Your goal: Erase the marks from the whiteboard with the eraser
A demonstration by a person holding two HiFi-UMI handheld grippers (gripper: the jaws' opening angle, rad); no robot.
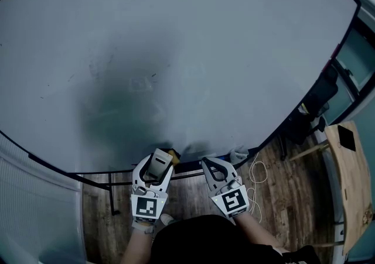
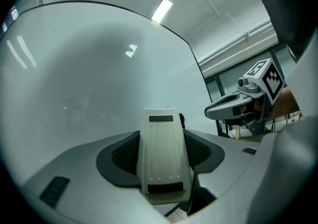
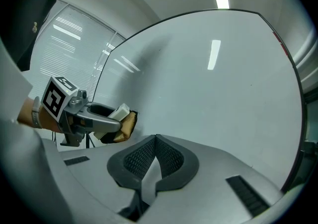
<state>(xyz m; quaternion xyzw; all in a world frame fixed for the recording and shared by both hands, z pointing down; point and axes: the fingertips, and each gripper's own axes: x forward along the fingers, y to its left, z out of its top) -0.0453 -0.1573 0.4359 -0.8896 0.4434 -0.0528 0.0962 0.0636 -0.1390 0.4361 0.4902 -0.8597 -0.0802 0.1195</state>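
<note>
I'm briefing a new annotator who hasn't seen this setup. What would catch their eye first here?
The big whiteboard fills nearly the whole head view, almost clean, with only faint smudges near its middle. At the bottom, the left gripper is clamped on a pale eraser, while the right gripper beside it is shut and empty.

Head view looks steeply down; all three views share the whiteboard [image 1: 176, 34].
</note>
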